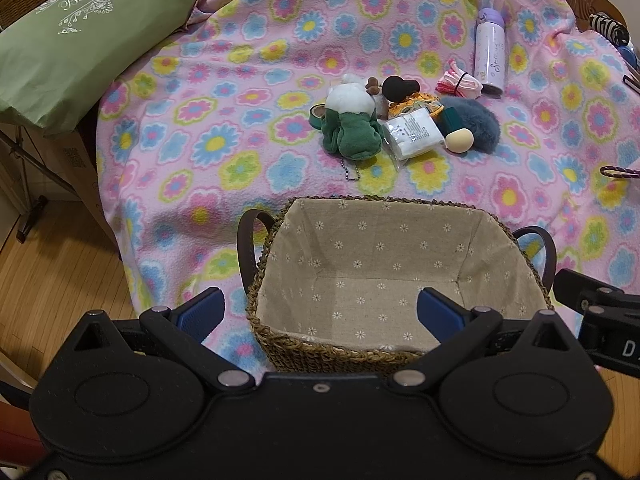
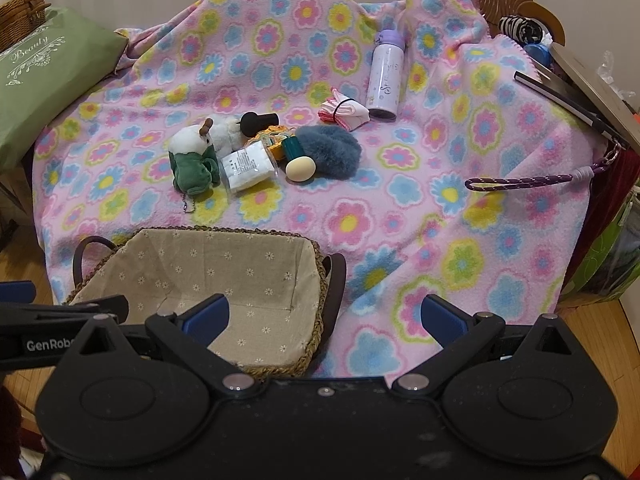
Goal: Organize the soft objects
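The left gripper [image 1: 320, 312], black with blue pads, hovers level over the near rim of the woven seagrass basket with a daisy-print linen lining [image 1: 400, 264], its jaws spread wide and holding nothing, one fingertip outside the basket's left wall and the other above its floor. The right gripper [image 2: 324, 314] sits alongside at the same height, jaws likewise wide apart and empty, straddling the basket's right handle; beside it the left tool's arm bears the partial lettering "GenRob". The basket stands at 6 o'clock on the pink fleece blanket with bright flowers [image 2: 400, 220]. The soft objects cluster toward 12 o'clock from the basket, well apart from it: a white plush toy in a green outfit with a ball chain [image 1: 352, 124], a clear packet of white cotton pads with small unreadable print [image 1: 414, 134], a beige egg-shaped makeup sponge [image 1: 460, 140] resting against a blue-grey fluffy puff [image 1: 478, 120], and a black sponge [image 1: 396, 87]. At 1 o'clock a lilac bottle with script lettering too small to read [image 1: 490, 52] stands by folded pink cloth [image 1: 460, 82]. At 10 o'clock lies a green cushion printed "Beauty" [image 1: 80, 40]
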Demonstrator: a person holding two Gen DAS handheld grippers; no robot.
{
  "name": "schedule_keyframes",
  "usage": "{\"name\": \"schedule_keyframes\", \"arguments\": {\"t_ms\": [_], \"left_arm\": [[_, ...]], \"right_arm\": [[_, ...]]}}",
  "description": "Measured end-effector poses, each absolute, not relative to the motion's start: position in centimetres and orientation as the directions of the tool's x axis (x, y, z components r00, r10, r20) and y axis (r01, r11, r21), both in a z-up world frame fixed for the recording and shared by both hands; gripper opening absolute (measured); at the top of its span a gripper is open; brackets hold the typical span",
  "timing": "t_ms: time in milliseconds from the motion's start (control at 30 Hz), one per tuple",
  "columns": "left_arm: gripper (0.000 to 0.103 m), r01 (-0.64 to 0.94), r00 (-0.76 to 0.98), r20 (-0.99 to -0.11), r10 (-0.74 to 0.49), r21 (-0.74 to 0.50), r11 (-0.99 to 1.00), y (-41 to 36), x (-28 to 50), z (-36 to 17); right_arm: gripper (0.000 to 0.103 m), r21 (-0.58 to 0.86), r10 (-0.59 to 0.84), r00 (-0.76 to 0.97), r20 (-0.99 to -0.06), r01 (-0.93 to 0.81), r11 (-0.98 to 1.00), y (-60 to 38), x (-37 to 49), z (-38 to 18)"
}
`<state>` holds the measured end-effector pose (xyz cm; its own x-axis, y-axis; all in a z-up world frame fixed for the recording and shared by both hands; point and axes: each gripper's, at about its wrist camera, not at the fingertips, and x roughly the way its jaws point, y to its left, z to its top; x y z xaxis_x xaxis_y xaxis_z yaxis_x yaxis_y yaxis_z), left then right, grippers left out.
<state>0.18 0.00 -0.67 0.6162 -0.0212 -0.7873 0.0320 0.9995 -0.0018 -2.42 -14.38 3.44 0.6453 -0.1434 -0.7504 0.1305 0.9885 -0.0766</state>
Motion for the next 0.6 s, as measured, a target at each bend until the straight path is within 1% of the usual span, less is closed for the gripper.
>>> {"name": "schedule_keyframes", "arguments": {"t_ms": [600], "left_arm": [[0.099,0.036,0.617,-0.786,-0.03,-0.009,0.999,-0.09,0.05,-0.81]], "right_arm": [[0.103,-0.079,-0.146,0.644,-0.751,0.133,0.988,-14.41,-2.38,3.37]]}}
